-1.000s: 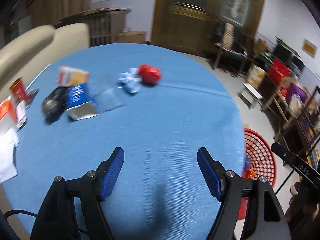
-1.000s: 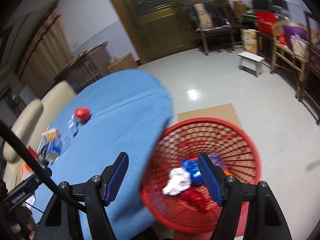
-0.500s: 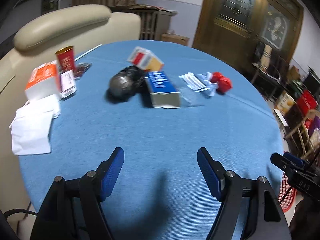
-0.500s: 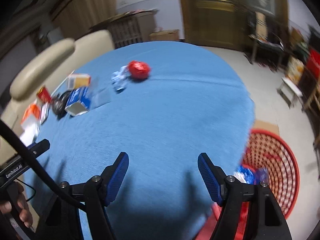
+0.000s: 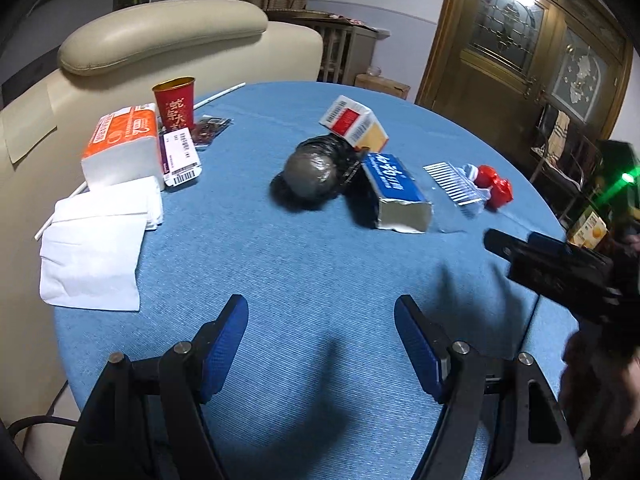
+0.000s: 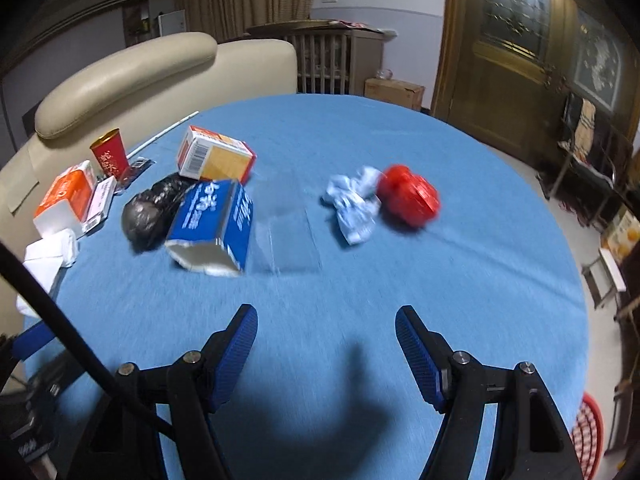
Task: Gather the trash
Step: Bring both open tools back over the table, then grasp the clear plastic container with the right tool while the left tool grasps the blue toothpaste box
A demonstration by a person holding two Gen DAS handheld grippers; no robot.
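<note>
Jaws of both tools stand spread with nothing between them: the left hand-held gripper (image 5: 321, 340) and the right hand-held gripper (image 6: 326, 348) each hang over bare blue cloth at the near side of the round desk (image 6: 460, 280), touching none of the litter.

Most of the collecting looks left to do. Beyond the grippers, mid-desk, lies an opened blue carton (image 6: 212, 226) on its side, with a flat clear plastic piece (image 6: 290, 240) just beside it and a black crumpled bag (image 6: 150, 210) touching its other side. Behind these rests a white, orange and red box (image 6: 214, 156), partly leaning on the bag. To the right, apart from that cluster, a pale blue crumpled wrapper (image 6: 354, 204) lies against a red crumpled wrapper (image 6: 408, 194).

Along the far left edge are white tissues (image 5: 96, 248), an orange tissue pack (image 5: 122, 146), a small barcoded box (image 5: 182, 156) and a red paper cup (image 5: 175, 102); whether these count as trash I cannot tell.

Only a sliver of a red mesh basket (image 6: 588, 436) shows on the floor at the desk's right; its contents are not visible.
</note>
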